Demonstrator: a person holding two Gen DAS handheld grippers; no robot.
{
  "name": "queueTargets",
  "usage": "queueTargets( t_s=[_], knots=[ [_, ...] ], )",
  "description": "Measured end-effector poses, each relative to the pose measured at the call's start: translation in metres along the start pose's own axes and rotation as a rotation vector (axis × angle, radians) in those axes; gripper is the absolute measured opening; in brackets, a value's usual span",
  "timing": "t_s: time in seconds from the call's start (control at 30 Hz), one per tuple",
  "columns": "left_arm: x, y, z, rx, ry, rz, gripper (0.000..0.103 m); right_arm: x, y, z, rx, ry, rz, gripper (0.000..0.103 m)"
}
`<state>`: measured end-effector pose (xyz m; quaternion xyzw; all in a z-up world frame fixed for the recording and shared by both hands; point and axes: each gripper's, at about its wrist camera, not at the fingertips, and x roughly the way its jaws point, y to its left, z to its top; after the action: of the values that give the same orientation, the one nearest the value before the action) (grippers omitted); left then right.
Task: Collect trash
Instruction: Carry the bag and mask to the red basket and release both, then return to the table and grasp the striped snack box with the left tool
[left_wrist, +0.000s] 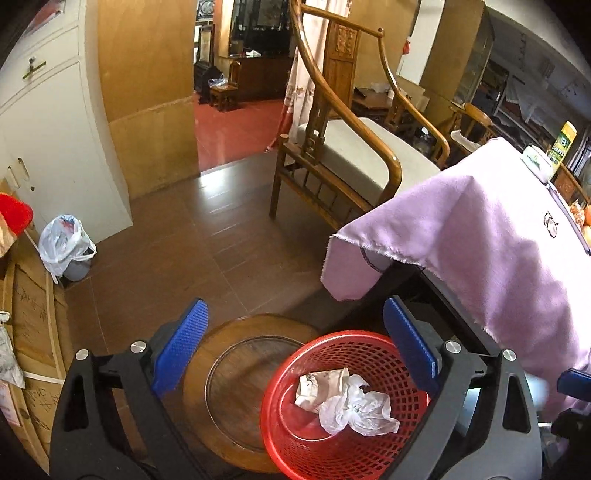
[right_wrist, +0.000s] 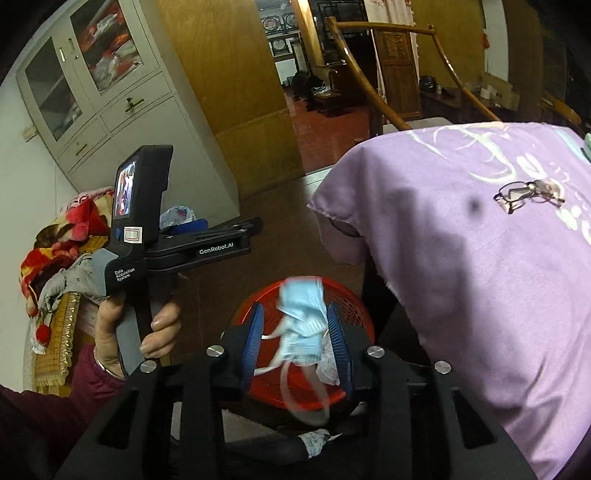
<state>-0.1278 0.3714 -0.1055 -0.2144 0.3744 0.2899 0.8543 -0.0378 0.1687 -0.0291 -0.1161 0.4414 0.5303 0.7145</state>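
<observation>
A red mesh basket (left_wrist: 284, 439) stands on a round wooden stool (left_wrist: 229, 369). Inside it lie a crumpled white tissue (left_wrist: 354, 410) and a scrunched paper wrapper (left_wrist: 317, 387). My left gripper (left_wrist: 295, 306) hangs above the basket, open wide, with nothing between its blue pads. In the right wrist view a light blue face mask (right_wrist: 301, 314), blurred, hangs loose between the parted pads of my right gripper (right_wrist: 295, 308), directly over the red basket (right_wrist: 354, 306). Its ear loop dangles below.
A table under a purple cloth (right_wrist: 480, 277) stands right beside the basket, with glasses (right_wrist: 528, 194) on it. A hand (right_wrist: 162, 325) grips the left tool's handle. A wooden armchair (left_wrist: 351, 155), a white cabinet (left_wrist: 48, 129) and a bagged bin (left_wrist: 66, 247) ring the brown tiled floor.
</observation>
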Motion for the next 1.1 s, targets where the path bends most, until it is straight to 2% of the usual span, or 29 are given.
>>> queueTargets(
  t_s=[0.2,0.37,0.57,0.7,0.87,1.1],
  knots=[
    [-0.002,-0.009,-0.001,0.013,0.009,-0.028,0.093,-0.016,-0.018,-0.006,0.05,-0.03,-0.015,0.037],
    [-0.018,-0.03,-0.001,0.056,-0.008,-0.05,0.093,-0.042,-0.037,-0.016,0.091,-0.099,-0.058,0.041],
    [-0.038,-0.074,-0.009,0.144,-0.018,-0.094,0.093,-0.087,-0.075,-0.038,0.179,-0.206,-0.124,0.044],
    [-0.047,-0.116,-0.016,0.223,-0.012,-0.14,0.094,-0.124,-0.104,-0.06,0.243,-0.289,-0.185,0.05],
    [-0.054,-0.183,-0.02,0.334,0.006,-0.232,0.094,-0.178,-0.152,-0.103,0.353,-0.399,-0.327,0.061],
    [-0.063,-0.308,-0.03,0.578,-0.032,-0.336,0.096,-0.243,-0.228,-0.174,0.572,-0.497,-0.607,0.071]
  ],
)
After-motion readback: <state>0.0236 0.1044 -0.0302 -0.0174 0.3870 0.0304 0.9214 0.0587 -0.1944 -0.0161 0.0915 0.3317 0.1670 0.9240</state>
